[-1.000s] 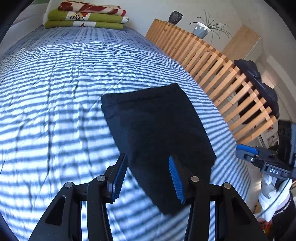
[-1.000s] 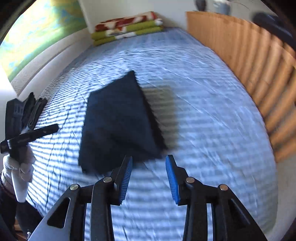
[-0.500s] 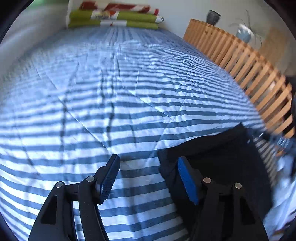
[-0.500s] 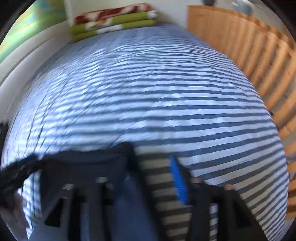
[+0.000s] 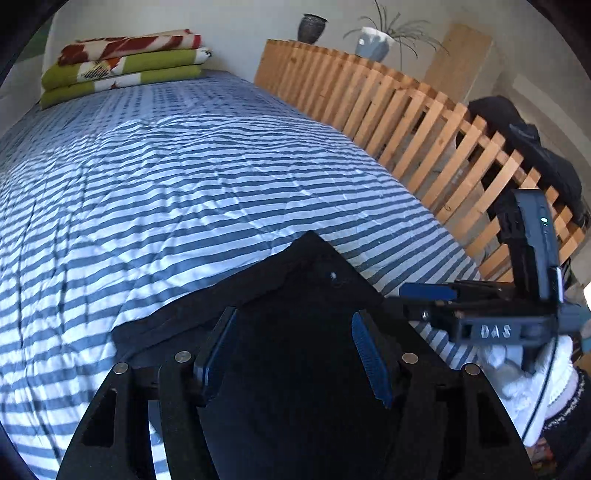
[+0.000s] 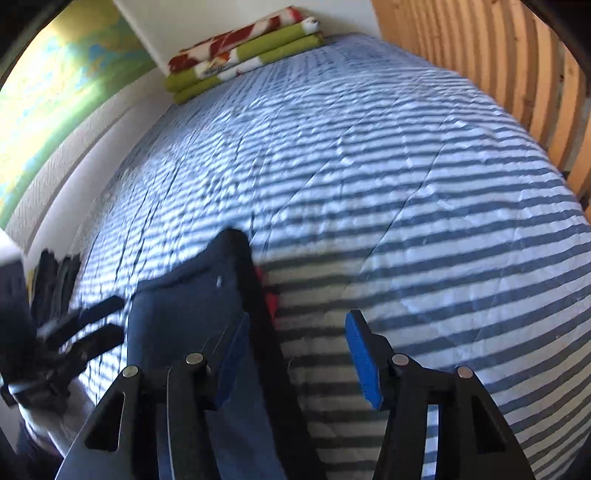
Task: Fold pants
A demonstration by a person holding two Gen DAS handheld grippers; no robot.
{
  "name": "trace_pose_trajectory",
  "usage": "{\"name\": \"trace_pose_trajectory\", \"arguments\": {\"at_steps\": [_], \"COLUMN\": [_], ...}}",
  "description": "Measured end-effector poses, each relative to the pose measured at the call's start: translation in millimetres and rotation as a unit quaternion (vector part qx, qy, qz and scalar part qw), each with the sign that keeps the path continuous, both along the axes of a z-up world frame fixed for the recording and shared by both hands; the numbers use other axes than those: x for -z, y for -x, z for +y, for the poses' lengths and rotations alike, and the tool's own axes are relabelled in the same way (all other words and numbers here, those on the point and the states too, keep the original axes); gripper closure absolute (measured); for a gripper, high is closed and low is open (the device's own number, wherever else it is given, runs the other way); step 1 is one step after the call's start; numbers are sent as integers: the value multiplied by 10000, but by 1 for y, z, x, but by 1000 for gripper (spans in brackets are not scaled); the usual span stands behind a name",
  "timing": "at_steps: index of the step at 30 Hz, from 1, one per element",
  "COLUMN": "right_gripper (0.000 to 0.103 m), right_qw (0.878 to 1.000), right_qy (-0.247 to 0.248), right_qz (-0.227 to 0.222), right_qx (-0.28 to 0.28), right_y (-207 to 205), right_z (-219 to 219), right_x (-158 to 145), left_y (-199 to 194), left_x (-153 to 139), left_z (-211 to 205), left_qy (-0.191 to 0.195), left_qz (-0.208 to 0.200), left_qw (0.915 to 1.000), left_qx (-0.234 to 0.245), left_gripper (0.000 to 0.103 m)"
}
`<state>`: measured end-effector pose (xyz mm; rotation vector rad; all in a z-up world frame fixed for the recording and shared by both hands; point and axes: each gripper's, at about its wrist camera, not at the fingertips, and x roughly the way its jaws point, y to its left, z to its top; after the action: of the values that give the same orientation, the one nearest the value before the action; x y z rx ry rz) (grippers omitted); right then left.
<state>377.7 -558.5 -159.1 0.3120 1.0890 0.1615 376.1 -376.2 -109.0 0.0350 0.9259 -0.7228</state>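
The dark pants (image 5: 295, 295) lie folded into a compact rectangle on the blue-and-white striped bedcover (image 5: 184, 184), near its front edge. My left gripper (image 5: 293, 354) hovers over the fold with jaws apart and closing. Dark cloth fills the gap beneath them, and neither pad presses on it. In the right wrist view the pants (image 6: 184, 317) sit lower left, with a small red patch (image 6: 267, 295) at their right edge. My right gripper (image 6: 297, 362) straddles that edge, jaws closing but not gripping. A white-gloved hand (image 5: 535, 373) holds it.
Folded green and red blankets (image 5: 122, 62) are stacked at the head of the bed. A wooden slatted rail (image 5: 406, 110) runs along the right side, with dark clothing (image 5: 535, 155) draped over it. A vase (image 5: 312, 26) and a plant pot (image 5: 373, 42) stand behind. A wall (image 6: 74, 147) borders the left.
Both grippers have come down close to the pants, which now fill the bottom of each view. The left view swung left, then back over the fold. Both jaws stand wider than a second ago.
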Motion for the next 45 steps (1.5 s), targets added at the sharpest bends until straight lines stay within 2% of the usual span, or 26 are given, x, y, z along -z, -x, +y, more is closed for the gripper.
{"name": "trace_pose_trajectory", "arguments": {"at_steps": [5, 8, 9, 10, 11, 13, 16, 21, 22, 23, 24, 25, 26, 28, 29, 30, 31, 32, 33, 34, 36, 37, 39, 40, 43, 45], "right_gripper": [53, 53, 53, 53, 53, 53, 53, 53, 53, 53, 53, 53, 53, 53, 53, 53, 53, 53, 53, 53, 53, 52, 50, 50, 46, 41], "right_qw": [9997, 9997, 9996, 9996, 9996, 9996, 9994, 9990, 9989, 9988, 9986, 9983, 9981, 9981, 9982, 9982, 9983, 9985, 9985, 9986, 9984, 9980, 9972, 9969, 9972, 9975], "right_qy": [126, 131, 152, 180, 175, 186, 292, 409, 437, 457, 490, 540, 565, 535, 525, 512, 477, 432, 420, 424, 457, 530, 669, 689, 552, 416], "right_qz": [47, 54, 53, 52, 70, 135, 145, 62, 58, 57, 60, 65, 66, 42, 35, 38, 47, 83, 113, 137, 160, 146, 143, 150, 158, 200], "right_qx": [-179, -206, -215, -217, -205, -163, -126, -144, -162, -179, -203, -229, -250, -287, -303, -311, -320, -333, -318, -289, -287, -297, -309, -341, -483, -541], "right_y": [16, 19, 19, 19, 19, 15, 14, 13, 12, 12, 12, 12, 13, 15, 17, 19, 21, 21, 20, 20, 16, 15, 13, 12, 9, 7], "right_z": [3, 2, 3, 3, 3, 3, 2, -1, -1, 0, 1, 2, 3, 4, 4, 5, 5, 6, 7, 8, 13, 15, 20, 21, 23, 22], "right_x": [7, 9, 10, 11, 12, 15, 15, 6, 4, 3, 2, 1, 0, -2, -2, -2, -2, -1, 1, 3, 4, 4, 3, 2, 1, 4], "left_y": [-8, -12, -13, -14, -14, -12, -1, 23, 24, 25, 26, 30, 40, 64, 79, 100, 116, 132, 145, 153, 167, 171, 175, 173, 157, 139], "left_x": [15, 20, 21, 23, 26, 26, 5, -47, -50, -51, -48, -46, -49, -56, -60, -65, -69, -71, -70, -68, -66, -68, -73, -73, -70, -59], "left_z": [-52, -60, -61, -62, -61, -57, -25, 80, 102, 123, 144, 163, 195, 247, 269, 295, 314, 334, 354, 369, 388, 392, 390, 380, 324, 281], "left_qy": [-672, -715, -717, -721, -762, -711, -284, -286, -521, -1065, -1830, -2208, -2096, -1454, -1231, -1059, -940, -831, -813, -949, -1568, -1540, -713, -485, -377, -289], "left_qz": [-305, -353, -386, -378, -367, -284, -191, -626, -660, -783, -916, -932, -775, -68, 187, 334, 440, 596, 785, 840, 689, 658, 817, 845, 668, 742], "left_qw": [9973, 9968, 9966, 9966, 9962, 9968, 9992, 9969, 9944, 9864, 9708, 9602, 9616, 9751, 9758, 9734, 9711, 9682, 9634, 9554, 9346, 9318, 9454, 9505, 9681, 9752], "left_qx": [57, 66, 113, 156, 190, 246, 190, -375, -645, -973, -1254, -1432, -1591, -1673, -1796, -2006, -2151, -2282, -2429, -2666, -3118, -3219, -3073, -2949, -2384, -2067], "left_gripper": [49, 60, 72, 94, 103, 103, 103, 103, 100, 98, 78, 72, 72, 74, 74, 73, 65, 54, 28, 22, 23, 24, 24, 24, 24, 24]}}
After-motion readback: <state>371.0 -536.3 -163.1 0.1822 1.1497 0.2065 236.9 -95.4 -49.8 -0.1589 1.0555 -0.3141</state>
